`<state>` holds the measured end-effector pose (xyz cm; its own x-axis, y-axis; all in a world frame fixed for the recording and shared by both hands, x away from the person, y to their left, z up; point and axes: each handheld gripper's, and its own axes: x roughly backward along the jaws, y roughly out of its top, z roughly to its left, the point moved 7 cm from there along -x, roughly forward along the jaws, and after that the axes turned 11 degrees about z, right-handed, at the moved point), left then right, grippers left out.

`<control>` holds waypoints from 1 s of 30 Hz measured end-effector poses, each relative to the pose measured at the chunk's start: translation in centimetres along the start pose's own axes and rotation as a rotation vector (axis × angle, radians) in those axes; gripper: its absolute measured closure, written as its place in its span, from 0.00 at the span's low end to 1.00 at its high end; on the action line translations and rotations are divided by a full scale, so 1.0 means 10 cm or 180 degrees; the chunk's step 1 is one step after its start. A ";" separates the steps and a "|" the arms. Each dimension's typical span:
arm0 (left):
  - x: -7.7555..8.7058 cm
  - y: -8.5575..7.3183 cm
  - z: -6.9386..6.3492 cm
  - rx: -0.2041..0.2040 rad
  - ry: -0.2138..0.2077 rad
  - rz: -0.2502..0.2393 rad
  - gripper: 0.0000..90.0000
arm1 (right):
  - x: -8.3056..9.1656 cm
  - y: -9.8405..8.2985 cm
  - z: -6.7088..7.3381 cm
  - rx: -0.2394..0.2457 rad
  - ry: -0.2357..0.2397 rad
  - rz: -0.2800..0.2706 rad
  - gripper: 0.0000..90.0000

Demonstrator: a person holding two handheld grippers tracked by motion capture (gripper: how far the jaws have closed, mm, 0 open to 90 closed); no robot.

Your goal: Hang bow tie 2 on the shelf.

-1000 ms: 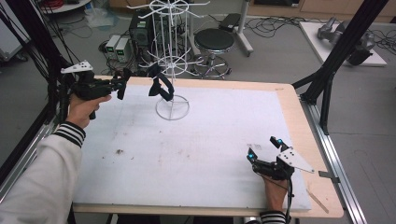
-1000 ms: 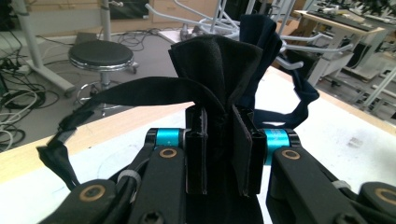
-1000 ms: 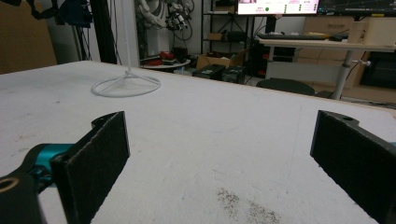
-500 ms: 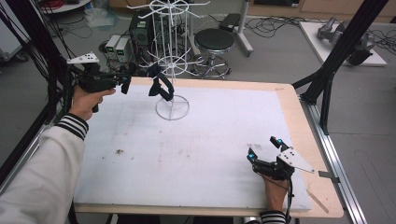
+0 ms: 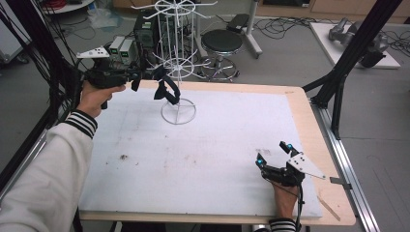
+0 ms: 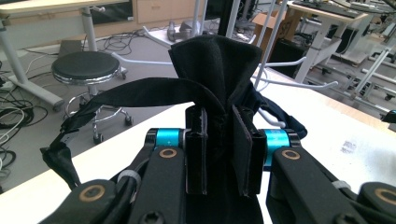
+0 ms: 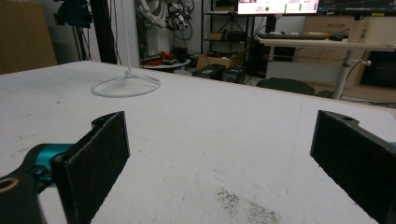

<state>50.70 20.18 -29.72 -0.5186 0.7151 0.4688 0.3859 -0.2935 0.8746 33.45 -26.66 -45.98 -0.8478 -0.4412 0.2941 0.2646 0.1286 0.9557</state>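
Left gripper clamped on black strap, wire rack just beyond its jaws, right gripper wide, nothing held, resting on table

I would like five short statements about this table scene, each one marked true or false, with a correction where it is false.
1. The left gripper is shut on a black strap. True.
2. The strap lies flat on the table. False: it hangs in the air from the jaws, beside the white wire rack.
3. The right gripper is open with nothing between its jaws. True.
4. The right gripper is next to the rack's ring base. False: it rests at the near right of the table, far from the base.
5. A round black stool stands on the floor beyond the table. True.
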 end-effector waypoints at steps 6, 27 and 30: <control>-0.10 0.05 -0.04 -0.0047 -0.0045 0.0015 0.85 | 0.00 0.00 0.00 0.0025 -0.0008 -0.0010 0.04; -0.29 0.00 -0.04 -0.0066 -0.0112 0.0142 0.85 | 0.00 0.00 0.00 0.0017 -0.0006 0.0001 0.04; -0.32 -0.02 -0.04 -0.0068 -0.0123 0.0163 0.85 | 0.00 0.00 0.00 0.0025 -0.0008 0.0003 0.04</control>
<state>52.02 17.71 -31.38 -0.4685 0.7226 0.5082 0.3947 -0.3435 0.8522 33.46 -26.62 -45.99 -0.8488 -0.4388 0.2949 0.2616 0.1360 0.9555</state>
